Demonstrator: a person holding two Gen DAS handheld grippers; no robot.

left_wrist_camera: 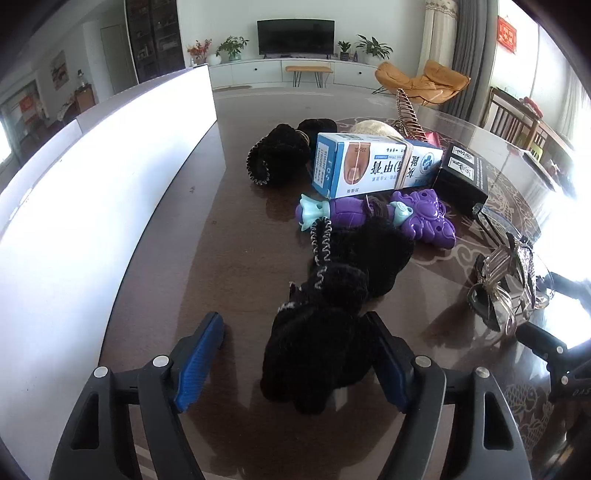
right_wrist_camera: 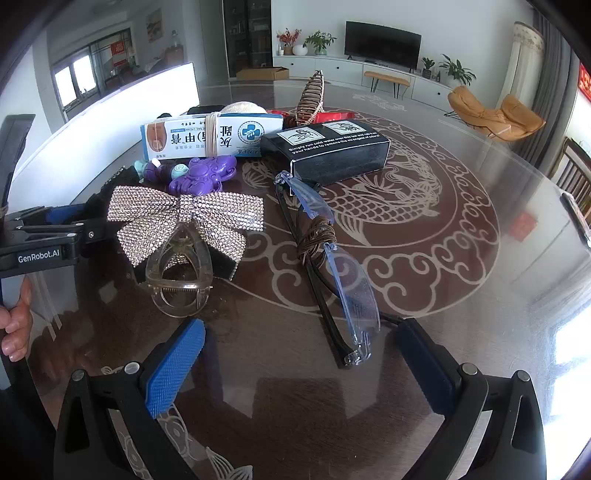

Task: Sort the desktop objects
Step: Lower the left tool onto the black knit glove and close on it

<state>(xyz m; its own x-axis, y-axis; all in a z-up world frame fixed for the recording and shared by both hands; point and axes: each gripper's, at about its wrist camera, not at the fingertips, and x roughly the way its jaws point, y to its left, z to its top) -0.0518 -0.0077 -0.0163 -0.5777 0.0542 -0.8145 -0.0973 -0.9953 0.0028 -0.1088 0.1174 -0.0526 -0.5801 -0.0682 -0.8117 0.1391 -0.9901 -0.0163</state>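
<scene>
1. A dark glossy round table [right_wrist_camera: 424,266] with a pale dragon pattern stands in a living room – a television [left_wrist_camera: 295,36] on a white cabinet, potted plants, an orange chair [left_wrist_camera: 421,81].
2. A long white bin [left_wrist_camera: 110,177] sits at the table's left side.
3. Counted: one blue-and-white carton [left_wrist_camera: 369,162], one black box [right_wrist_camera: 332,151], one purple toy [left_wrist_camera: 388,216], one rhinestone bow clip [right_wrist_camera: 184,221], one pair of glasses [right_wrist_camera: 332,266].
4. The left gripper [left_wrist_camera: 295,354] stands partly apart around a black fuzzy scrunchie [left_wrist_camera: 317,362] – its right pad touching it, the left clear.
5. The right gripper [right_wrist_camera: 299,354] is wide apart, empty, by the glasses.
</scene>
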